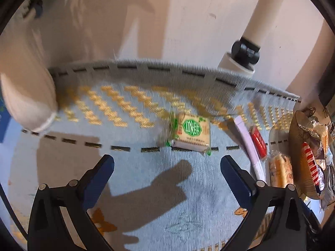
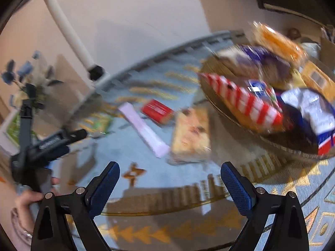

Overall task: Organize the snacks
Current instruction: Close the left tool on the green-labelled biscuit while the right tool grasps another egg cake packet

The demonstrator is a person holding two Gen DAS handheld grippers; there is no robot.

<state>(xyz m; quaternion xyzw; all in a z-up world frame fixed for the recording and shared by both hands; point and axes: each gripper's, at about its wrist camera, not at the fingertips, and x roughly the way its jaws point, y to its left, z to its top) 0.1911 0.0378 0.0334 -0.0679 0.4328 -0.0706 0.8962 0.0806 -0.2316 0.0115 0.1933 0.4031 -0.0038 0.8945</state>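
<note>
A cream snack pack with a green label (image 1: 192, 133) lies on the light blue patterned tablecloth (image 1: 146, 179), just beyond my open left gripper (image 1: 167, 163), whose jaws hold nothing. To its right lie a pale lilac bar (image 1: 249, 144), a red packet (image 1: 258, 142) and a yellow biscuit pack (image 1: 280, 170). My right gripper (image 2: 170, 172) is open and empty, above the cloth in front of the lilac bar (image 2: 144, 128), the red packet (image 2: 157, 110) and the yellow pack (image 2: 191, 136). A round woven tray (image 2: 228, 113) heaped with snack bags stands at the right.
The tray (image 1: 297, 152) sits at the table's right edge. A white pole with a black clamp (image 1: 246, 51) rises behind the table. A cream cushion (image 1: 25, 96) rests at the left. In the right wrist view, a hand (image 2: 27, 200) holds the other gripper tool (image 2: 48, 144); blue flowers (image 2: 23, 73) stand beyond.
</note>
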